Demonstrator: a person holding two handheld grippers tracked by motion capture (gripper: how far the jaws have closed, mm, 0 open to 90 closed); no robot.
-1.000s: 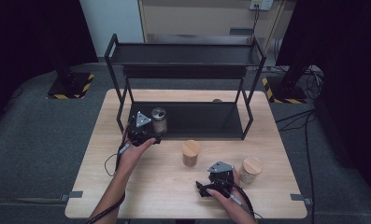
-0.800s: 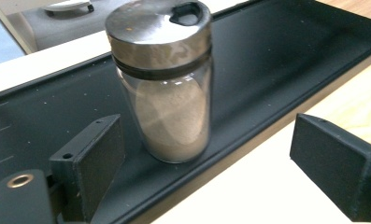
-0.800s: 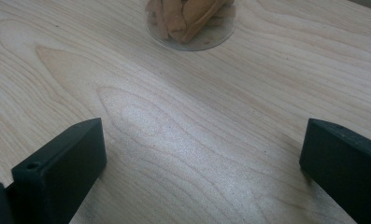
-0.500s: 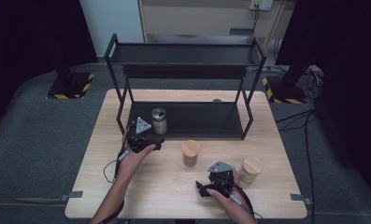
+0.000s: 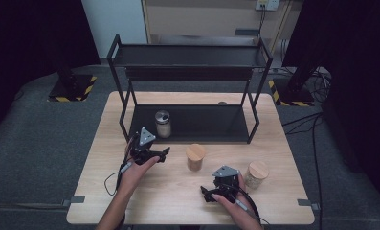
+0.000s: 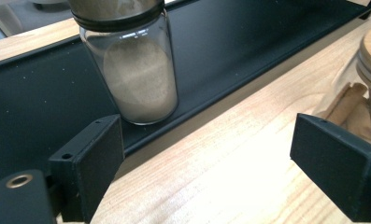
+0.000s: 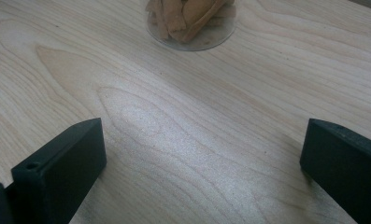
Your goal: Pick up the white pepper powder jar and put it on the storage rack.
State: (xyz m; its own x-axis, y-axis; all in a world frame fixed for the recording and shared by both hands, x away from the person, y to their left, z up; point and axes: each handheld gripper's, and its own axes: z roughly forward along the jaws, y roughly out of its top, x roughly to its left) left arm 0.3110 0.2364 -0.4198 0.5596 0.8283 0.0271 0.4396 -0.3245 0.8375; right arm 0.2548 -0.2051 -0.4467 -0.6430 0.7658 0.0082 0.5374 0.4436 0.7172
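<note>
A glass jar of pale powder with a metal lid [image 5: 162, 123] [image 6: 141, 79] stands on the lower shelf of the black rack [image 5: 202, 122], near its front lip. My left gripper [image 5: 162, 154] [image 6: 211, 154] is open and empty, low over the table just in front of that shelf, a short way from the jar. A wooden-lidded jar of brown sticks [image 5: 195, 157] [image 6: 365, 93] stands on the table to its right. My right gripper [image 5: 206, 192] [image 7: 202, 144] rests open and empty near the front edge, with the base of that stick jar [image 7: 190, 18] ahead of it.
A second wooden-lidded jar [image 5: 257, 175] stands right of my right hand. The rack's upper shelf [image 5: 187, 55] overhangs the lower one, with its posts [image 5: 252, 115] at the corners. Bare wooden table [image 5: 293, 158] lies on both sides.
My left gripper has drawn back from the metal-lidded jar toward the table's front, jaws open throughout. The jar stays on the shelf. The right hand has kept still.
</note>
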